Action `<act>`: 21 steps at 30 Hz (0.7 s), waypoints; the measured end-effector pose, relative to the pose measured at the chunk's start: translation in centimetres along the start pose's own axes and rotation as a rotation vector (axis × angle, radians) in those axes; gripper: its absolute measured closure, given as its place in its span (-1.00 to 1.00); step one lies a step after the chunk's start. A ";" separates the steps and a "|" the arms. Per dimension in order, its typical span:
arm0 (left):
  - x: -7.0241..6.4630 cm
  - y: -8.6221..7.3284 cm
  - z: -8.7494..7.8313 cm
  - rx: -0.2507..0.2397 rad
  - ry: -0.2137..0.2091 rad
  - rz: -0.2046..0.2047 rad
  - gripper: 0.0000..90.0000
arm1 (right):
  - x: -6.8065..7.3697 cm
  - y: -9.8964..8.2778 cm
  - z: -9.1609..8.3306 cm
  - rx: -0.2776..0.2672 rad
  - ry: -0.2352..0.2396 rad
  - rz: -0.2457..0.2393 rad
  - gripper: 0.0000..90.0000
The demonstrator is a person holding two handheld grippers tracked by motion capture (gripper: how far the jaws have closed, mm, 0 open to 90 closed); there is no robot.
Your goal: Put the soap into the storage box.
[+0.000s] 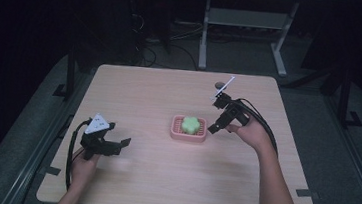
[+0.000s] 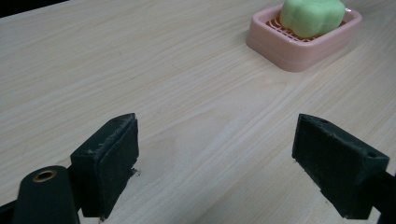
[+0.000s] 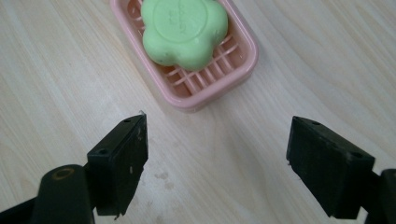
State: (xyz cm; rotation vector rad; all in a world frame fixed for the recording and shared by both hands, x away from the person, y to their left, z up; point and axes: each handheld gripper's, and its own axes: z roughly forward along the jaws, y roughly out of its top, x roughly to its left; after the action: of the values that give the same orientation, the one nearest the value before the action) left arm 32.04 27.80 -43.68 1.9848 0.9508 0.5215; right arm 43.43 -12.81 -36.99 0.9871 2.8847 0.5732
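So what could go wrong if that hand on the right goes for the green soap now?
1. The green soap lies loose on the slatted pink dish; open jaws closing off-centre on its lobed edge could squeeze it out sideways.
2. The dish looks light and sits free on the table, so the right gripper, close beside it, might shove or tip it instead.

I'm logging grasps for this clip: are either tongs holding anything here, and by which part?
Nothing is held. The left tongs and right tongs are both open over bare table; the green soap sits untouched in its pink dish.
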 end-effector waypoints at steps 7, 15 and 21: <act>-0.1 0.0 0.1 0.004 -0.002 0.001 -0.68 | -0.3 -1.0 0.0 0.000 0.004 0.015 -0.55; 0.0 0.0 0.1 0.004 -0.001 0.000 -0.68 | -0.3 -1.9 -0.5 0.001 -0.002 0.022 -0.55; 0.0 0.0 0.0 0.003 0.000 0.002 -0.68 | -0.1 -2.2 -1.0 -0.005 -0.007 0.019 -0.56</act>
State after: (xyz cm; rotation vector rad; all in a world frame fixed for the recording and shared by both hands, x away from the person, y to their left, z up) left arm 32.04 27.75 -43.69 1.9885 0.9505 0.5208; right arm 42.10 -14.76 -36.88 1.0142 2.8693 0.5770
